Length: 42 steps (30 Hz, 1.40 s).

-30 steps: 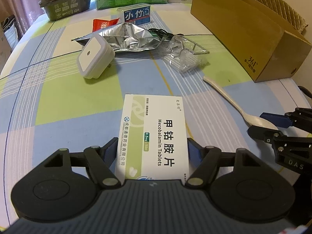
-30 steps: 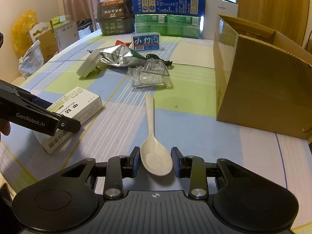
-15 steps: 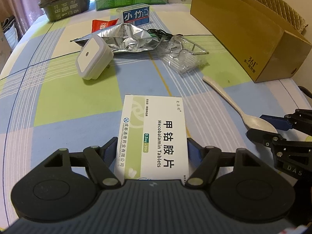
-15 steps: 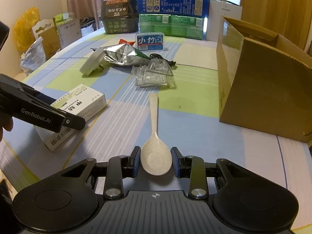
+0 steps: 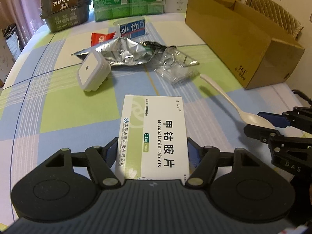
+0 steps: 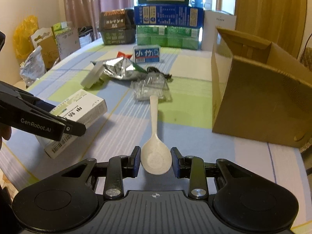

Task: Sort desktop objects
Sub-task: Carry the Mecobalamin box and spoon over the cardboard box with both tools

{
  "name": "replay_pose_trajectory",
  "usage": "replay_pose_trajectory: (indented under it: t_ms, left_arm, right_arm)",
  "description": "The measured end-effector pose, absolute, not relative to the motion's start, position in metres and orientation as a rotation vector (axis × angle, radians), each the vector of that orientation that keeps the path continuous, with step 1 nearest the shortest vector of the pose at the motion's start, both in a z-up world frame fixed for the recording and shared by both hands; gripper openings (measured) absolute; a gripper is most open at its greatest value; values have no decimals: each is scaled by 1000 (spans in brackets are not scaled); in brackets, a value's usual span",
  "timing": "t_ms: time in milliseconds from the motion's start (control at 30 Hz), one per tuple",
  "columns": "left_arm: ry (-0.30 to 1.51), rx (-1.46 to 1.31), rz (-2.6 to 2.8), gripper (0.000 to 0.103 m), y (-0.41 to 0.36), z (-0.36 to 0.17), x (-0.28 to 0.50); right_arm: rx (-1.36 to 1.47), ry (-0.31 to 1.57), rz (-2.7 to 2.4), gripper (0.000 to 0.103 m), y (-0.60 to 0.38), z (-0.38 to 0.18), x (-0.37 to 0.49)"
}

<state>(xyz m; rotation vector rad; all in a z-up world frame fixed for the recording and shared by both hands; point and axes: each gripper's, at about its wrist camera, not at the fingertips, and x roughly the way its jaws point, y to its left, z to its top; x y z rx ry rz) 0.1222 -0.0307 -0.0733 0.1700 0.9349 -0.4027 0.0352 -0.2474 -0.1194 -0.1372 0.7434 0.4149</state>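
Note:
A white and green tablet box (image 5: 154,132) is clamped by its long sides in my left gripper (image 5: 152,146) and held just above the checked tablecloth (image 5: 74,105). In the right wrist view the same tablet box (image 6: 81,107) throws a shadow under it. My right gripper (image 6: 156,159) is shut on the bowl of a cream plastic spoon (image 6: 154,117), whose handle points away over the cloth. From the left wrist view, the spoon (image 5: 255,120) and right gripper (image 5: 261,124) sit at the right. An open cardboard box (image 6: 263,97) stands to the right.
Mid-table lie a white plug-in night light (image 5: 91,74), a crumpled foil bag (image 5: 124,52), clear plastic packaging (image 5: 177,68), a red packet (image 5: 99,39) and a blue tissue pack (image 5: 132,29). Stacked green and blue cartons (image 5: 128,5) and a black noodle bowl (image 5: 64,7) line the far edge.
Both grippers have risen a little with their loads: the tablet box and the spoon now hang above the cloth with shadows beneath. Both views show more of the far table.

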Motion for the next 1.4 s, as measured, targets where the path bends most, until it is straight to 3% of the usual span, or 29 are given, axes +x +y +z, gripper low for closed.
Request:
replay_pose_trajectory:
  t_ms: [767,1400]
  left_arm:
    - [800,110,-551,67,-111,38,104]
    - [802,110,-663,67,-228,62,165]
  right_arm:
    - [-34,560,254,30,-314,1,27]
    - [18,553,131,30,-407,19,90]
